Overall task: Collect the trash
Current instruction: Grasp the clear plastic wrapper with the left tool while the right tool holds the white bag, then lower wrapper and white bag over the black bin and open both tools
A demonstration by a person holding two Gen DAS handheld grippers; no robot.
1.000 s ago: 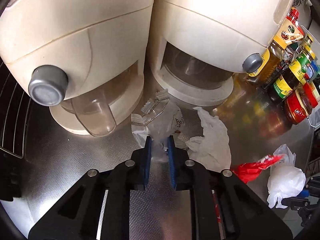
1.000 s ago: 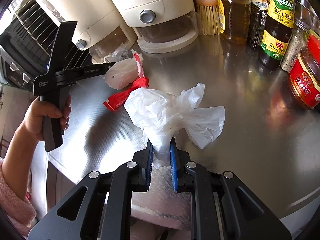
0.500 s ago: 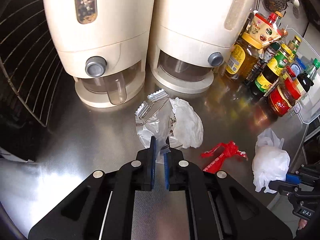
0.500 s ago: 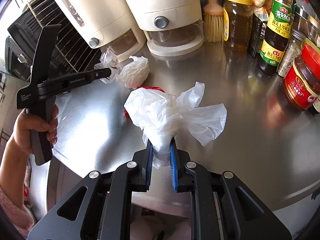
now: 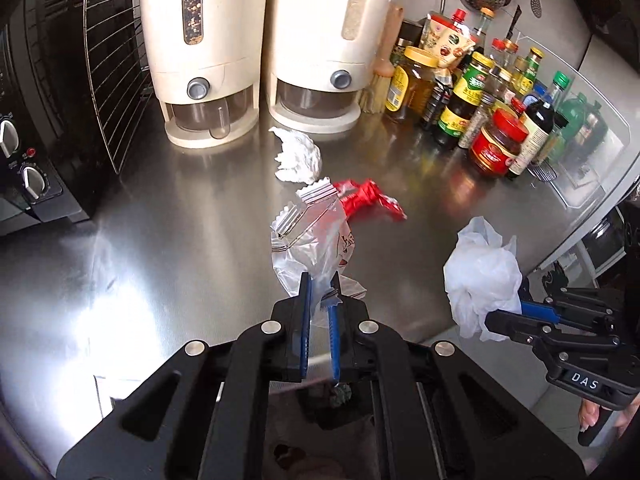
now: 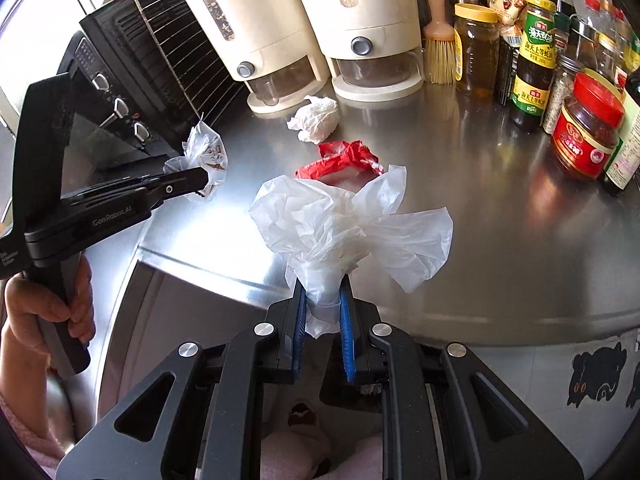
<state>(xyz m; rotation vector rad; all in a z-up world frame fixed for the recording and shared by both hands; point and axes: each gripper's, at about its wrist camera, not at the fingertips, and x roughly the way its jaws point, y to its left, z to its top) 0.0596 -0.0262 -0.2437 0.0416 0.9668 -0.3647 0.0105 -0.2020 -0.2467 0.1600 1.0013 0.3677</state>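
My left gripper (image 5: 319, 296) is pinched on a clear crinkled plastic wrapper (image 5: 310, 240), my right gripper (image 6: 323, 306) on a crumpled white plastic bag (image 6: 340, 224), both lifted off the steel counter (image 6: 500, 240) (presumably for binning). A red foil wrapper (image 5: 366, 200) and a white tissue wad (image 5: 298, 156) lie before the cream dispensers (image 5: 256, 40).

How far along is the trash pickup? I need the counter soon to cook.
Partway. In hand: the left gripper is shut on a clear wrapper, and the right gripper is shut on a white plastic bag, both lifted off the steel counter. Left: a crumpled white tissue and a red wrapper lie on the counter. No bin is in view.
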